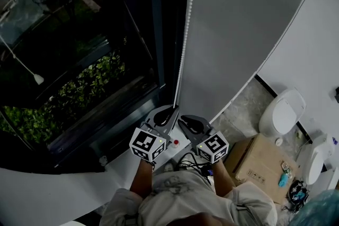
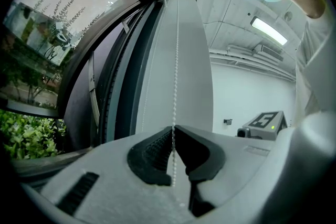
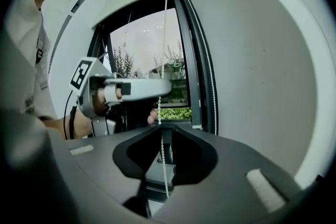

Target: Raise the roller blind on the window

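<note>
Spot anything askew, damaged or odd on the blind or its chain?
Nothing stands out. The roller blind hangs flat; the bead chain runs straight and unbroken down to the left hand-held gripper, shut on it.

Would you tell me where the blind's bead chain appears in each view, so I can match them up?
Head view: the bead chain runs down the centre from the top edge to the left gripper.
Left gripper view: the chain stands vertical at centre, pinched in the jaws.
Right gripper view: it hangs at centre, loose between the right gripper's open jaws.
Shared landmark: the green plants outside the window.
</note>
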Demonstrator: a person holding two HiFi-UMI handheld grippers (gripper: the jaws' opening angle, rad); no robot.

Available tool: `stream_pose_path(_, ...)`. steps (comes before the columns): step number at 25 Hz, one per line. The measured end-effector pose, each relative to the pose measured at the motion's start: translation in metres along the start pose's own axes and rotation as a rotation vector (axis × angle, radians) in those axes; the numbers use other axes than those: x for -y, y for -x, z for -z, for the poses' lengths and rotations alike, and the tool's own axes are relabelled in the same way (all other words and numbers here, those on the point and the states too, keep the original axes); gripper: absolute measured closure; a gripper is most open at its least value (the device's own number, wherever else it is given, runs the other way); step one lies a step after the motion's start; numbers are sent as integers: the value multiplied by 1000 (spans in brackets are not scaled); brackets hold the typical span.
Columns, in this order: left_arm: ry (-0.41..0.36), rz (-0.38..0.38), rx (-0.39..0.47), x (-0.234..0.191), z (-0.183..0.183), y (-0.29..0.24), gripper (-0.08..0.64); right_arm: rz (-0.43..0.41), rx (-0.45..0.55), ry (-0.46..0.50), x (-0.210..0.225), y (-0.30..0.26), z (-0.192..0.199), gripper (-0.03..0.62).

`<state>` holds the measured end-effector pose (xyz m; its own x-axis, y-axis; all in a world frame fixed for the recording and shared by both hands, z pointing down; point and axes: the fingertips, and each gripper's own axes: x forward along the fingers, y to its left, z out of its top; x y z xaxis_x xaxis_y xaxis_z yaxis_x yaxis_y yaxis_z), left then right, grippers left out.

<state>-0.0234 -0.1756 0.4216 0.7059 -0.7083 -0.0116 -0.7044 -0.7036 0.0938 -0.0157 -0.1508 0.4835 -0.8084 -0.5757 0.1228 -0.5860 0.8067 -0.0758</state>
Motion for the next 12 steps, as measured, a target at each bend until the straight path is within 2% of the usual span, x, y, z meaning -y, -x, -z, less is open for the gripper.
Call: stream_pose_path(12, -1, -3, -3, -2, -1, -1, 538, -36, 202, 99, -3, 6, -111, 499)
